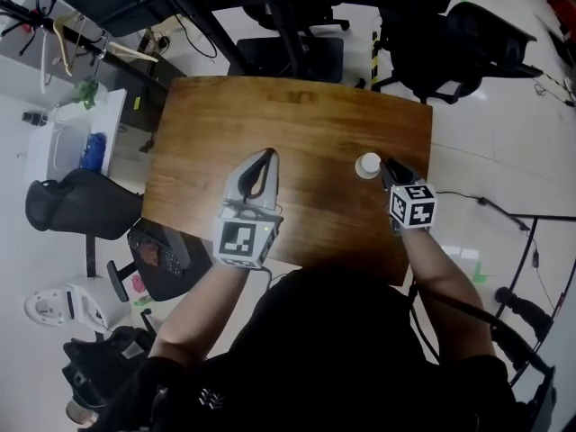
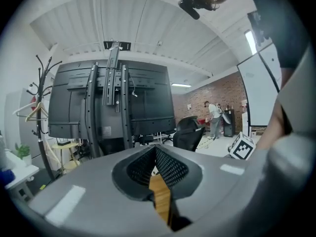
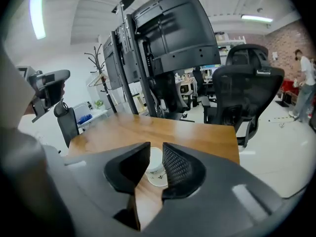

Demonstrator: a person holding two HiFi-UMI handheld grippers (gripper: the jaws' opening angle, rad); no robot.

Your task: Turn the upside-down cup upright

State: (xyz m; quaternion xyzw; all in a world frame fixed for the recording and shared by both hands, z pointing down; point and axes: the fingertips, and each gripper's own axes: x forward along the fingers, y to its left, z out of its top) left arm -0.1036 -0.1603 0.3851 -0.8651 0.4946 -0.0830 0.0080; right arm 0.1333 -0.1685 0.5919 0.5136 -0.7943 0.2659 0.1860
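Upside-down paper cup (image 1: 367,165) on wooden table (image 1: 297,124), base up, inside hidden. Right gripper (image 1: 385,165) slightly spread just beside it, not pinching. Left gripper (image 1: 270,154) pressed together, empty.

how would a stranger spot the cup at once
Find the wooden table; near its right edge, just ahead of the right gripper, stands a small white cup, wider end down. It is the only loose thing on that table.

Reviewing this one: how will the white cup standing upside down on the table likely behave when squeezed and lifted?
The cup looks like thin paper, so it is probably light and easily crushed. Its walls taper, so a grip might slip toward the narrow top. Resting on its wide rim, it likely slides rather than tips.
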